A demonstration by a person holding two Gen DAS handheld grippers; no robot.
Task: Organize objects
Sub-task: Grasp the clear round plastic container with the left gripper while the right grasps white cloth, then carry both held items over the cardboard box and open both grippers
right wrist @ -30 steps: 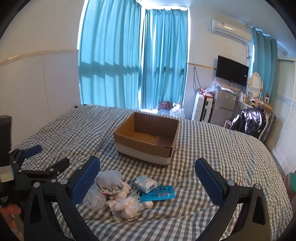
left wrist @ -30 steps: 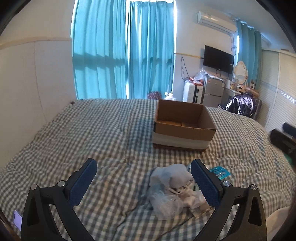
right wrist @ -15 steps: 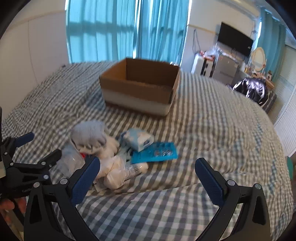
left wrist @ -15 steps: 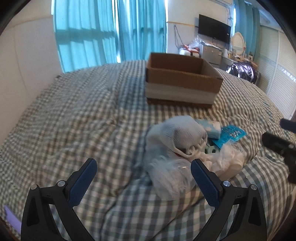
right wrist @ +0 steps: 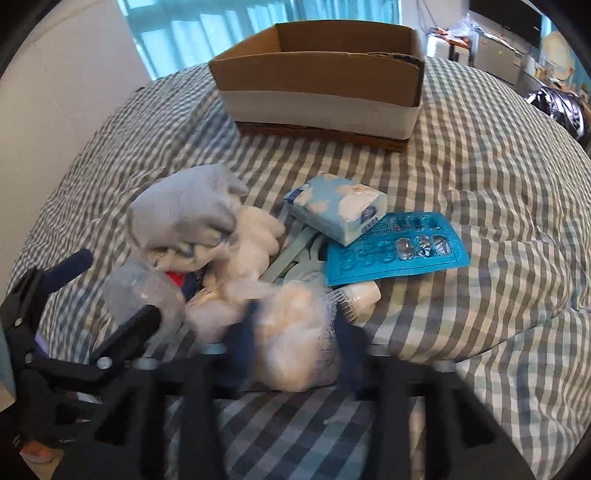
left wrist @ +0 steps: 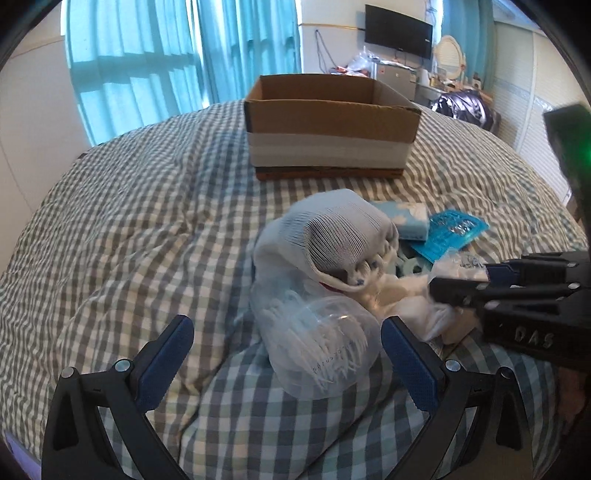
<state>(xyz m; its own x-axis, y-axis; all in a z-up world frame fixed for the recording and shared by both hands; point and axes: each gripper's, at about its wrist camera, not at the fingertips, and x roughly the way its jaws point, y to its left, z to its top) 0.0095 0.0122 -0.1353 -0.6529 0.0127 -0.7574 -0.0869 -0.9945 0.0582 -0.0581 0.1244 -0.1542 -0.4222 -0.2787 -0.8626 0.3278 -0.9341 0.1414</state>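
A pile of small items lies on the checked bed: a grey-white glove, a clear plastic bag of cotton swabs, a tissue pack, a blue blister card and a white bag of cotton balls. An open cardboard box stands behind them. My left gripper is open, its fingers either side of the swab bag. My right gripper is shut on the cotton ball bag, blurred by motion; it also shows in the left wrist view.
The checked quilt covers the whole bed and is rumpled around the pile. Teal curtains, a wall TV and cluttered furniture stand beyond the bed's far edge.
Both grippers have moved down and forward to the pile. The right gripper was wide open and has closed on the cotton ball bag. The left stays open, now around the swab bag.
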